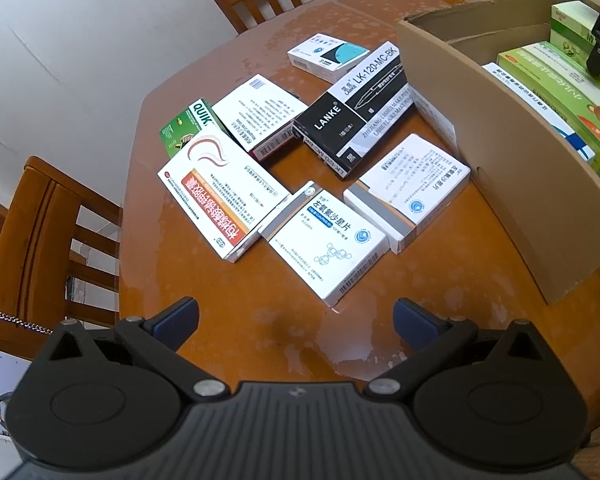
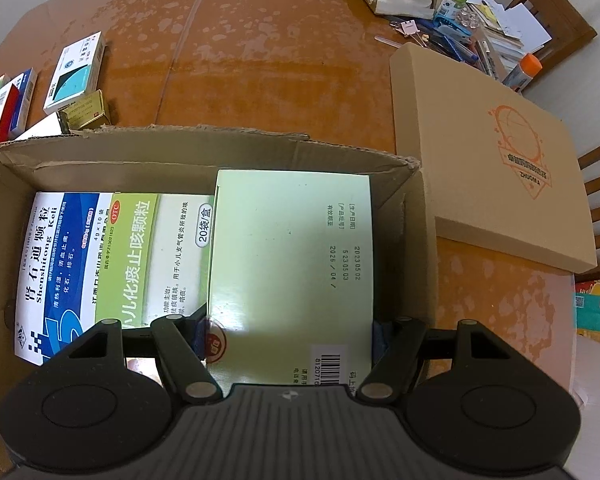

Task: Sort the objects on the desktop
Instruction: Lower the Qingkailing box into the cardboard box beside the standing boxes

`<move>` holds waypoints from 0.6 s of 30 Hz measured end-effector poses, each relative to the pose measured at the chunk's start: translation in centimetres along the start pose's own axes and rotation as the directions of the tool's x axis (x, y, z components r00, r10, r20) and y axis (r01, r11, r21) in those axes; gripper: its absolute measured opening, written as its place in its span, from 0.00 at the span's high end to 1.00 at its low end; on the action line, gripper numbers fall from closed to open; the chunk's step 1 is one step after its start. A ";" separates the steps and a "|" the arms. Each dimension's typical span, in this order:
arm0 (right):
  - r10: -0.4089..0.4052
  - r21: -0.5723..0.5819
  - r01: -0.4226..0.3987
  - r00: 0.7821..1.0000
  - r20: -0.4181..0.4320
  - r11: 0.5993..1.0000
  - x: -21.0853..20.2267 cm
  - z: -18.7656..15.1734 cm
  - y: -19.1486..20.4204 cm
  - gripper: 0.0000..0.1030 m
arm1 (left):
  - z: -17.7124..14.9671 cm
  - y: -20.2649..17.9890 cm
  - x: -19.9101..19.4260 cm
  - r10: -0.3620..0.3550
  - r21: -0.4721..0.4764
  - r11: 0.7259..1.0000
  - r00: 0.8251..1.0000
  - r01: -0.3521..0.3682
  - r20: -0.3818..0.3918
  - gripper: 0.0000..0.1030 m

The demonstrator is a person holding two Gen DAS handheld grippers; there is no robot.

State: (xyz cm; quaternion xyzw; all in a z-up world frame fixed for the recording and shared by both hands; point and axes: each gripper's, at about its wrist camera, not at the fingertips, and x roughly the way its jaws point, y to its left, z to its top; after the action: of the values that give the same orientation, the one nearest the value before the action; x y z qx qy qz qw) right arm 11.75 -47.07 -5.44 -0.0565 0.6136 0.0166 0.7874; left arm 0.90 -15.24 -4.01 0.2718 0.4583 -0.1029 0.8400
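Right wrist view: the right claw (image 2: 290,330) points down into the cardboard box (image 2: 204,160), pinching a pale green carton (image 2: 292,264) between its pads; a green-and-white carton (image 2: 152,252) and a blue-and-white carton (image 2: 56,264) lie to its left. Left wrist view: the left claw (image 1: 296,322) hangs spread over the tabletop (image 1: 260,320), small medicine boxes (image 1: 326,240) just ahead, the black LANKE pen box (image 1: 352,108) beyond them.
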 end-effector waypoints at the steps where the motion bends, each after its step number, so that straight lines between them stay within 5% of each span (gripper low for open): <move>1: 0.000 0.000 0.000 1.000 0.000 1.000 0.0 0.0 0.0 0.28 | 0.0 0.0 0.0 0.000 0.000 1.000 1.000 0.000 0.001 0.00; 18: -0.010 -0.023 0.010 1.000 -0.007 1.000 0.8 0.8 0.6 0.28 | 0.0 0.0 -0.1 0.000 -0.002 1.000 1.000 0.000 0.002 0.00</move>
State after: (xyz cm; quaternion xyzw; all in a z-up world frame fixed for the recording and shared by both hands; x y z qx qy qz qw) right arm 12.63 -46.43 -6.02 -0.0686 0.6157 0.0197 0.7847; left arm 0.83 -15.23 -3.95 0.2708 0.4576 -0.1024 0.8407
